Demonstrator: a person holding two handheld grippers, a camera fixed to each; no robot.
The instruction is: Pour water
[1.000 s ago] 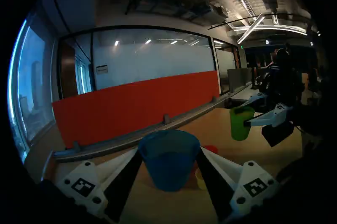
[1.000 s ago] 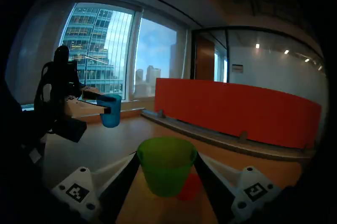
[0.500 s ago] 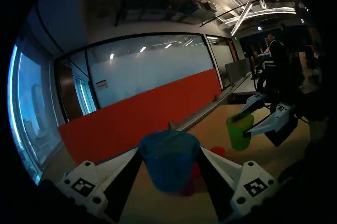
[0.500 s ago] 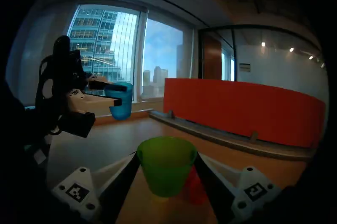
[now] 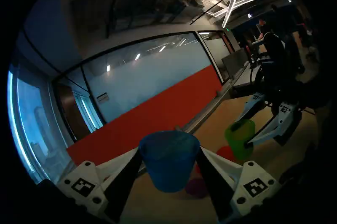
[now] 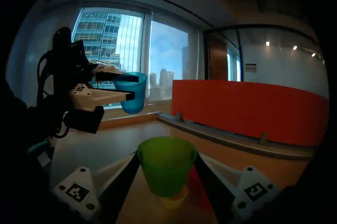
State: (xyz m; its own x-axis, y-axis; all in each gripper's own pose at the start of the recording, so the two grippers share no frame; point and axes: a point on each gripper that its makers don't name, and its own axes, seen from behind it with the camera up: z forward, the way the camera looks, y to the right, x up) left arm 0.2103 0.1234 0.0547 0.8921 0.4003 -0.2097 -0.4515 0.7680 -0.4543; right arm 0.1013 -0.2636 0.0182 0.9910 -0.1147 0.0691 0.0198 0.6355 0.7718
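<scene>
My left gripper (image 5: 169, 165) is shut on a blue translucent cup (image 5: 169, 159), held upright above the wooden table (image 5: 269, 152). In the right gripper view that blue cup (image 6: 131, 91) hangs high at the left, tipped slightly, in the left gripper (image 6: 122, 90). My right gripper (image 6: 167, 169) is shut on a green cup (image 6: 167, 164), upright and seemingly empty. The left gripper view shows the green cup (image 5: 240, 138) lower right, between the right gripper's fingers (image 5: 269, 127).
Small red (image 6: 197, 180) and yellow (image 6: 173, 201) cups stand on the table under the green cup; red (image 5: 226, 153) and purple (image 5: 196, 186) cups show beneath the blue one. An orange partition (image 6: 252, 106) and rail run along the table's far edge. Windows lie behind.
The left gripper has lifted the blue cup higher and brought it closer to the green cup, rolling a little. The green cup has stayed nearly still in the right gripper.
</scene>
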